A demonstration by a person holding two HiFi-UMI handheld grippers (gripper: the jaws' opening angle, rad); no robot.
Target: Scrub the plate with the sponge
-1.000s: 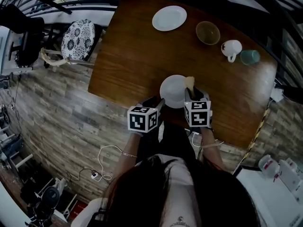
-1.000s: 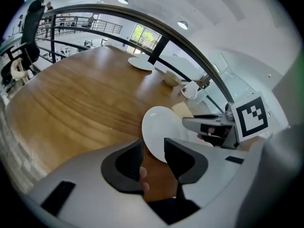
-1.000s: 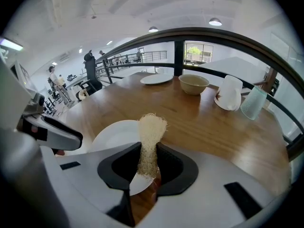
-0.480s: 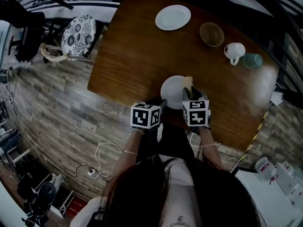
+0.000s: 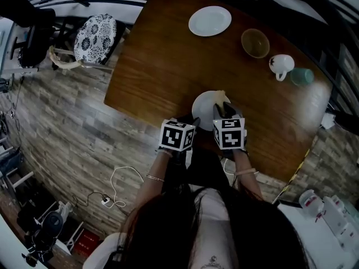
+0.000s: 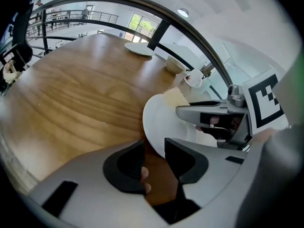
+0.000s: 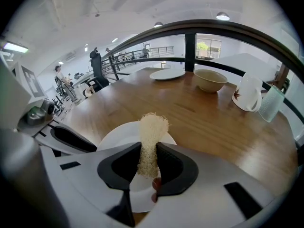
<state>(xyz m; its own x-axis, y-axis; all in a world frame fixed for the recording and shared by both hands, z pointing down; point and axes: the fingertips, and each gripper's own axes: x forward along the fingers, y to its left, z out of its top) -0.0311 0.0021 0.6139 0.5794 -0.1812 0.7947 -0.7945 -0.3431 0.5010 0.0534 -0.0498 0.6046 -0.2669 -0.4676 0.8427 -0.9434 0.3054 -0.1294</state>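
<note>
The right gripper point(image 7: 148, 148) pinches the sponge point(image 7: 152, 125) upright between its jaws, low in the centre of its own view, with the white plate point(image 7: 116, 136) under it. That plate lies at the near edge of the table point(image 5: 162, 66), just below the middle of the head view. The left gripper point(image 6: 154, 148) has its jaws spread and holds nothing, with the plate's rim just ahead of the gap.

I count one table point(image 5: 162, 66) and on it two plates, a near plate point(image 5: 205, 106) and a far plate point(image 5: 210, 21), one bowl point(image 5: 255, 42), one mug point(image 5: 281, 65), one cup point(image 5: 302, 76) and one sponge point(image 7: 153, 127). Beside the table stands one chair point(image 5: 93, 41).
</note>
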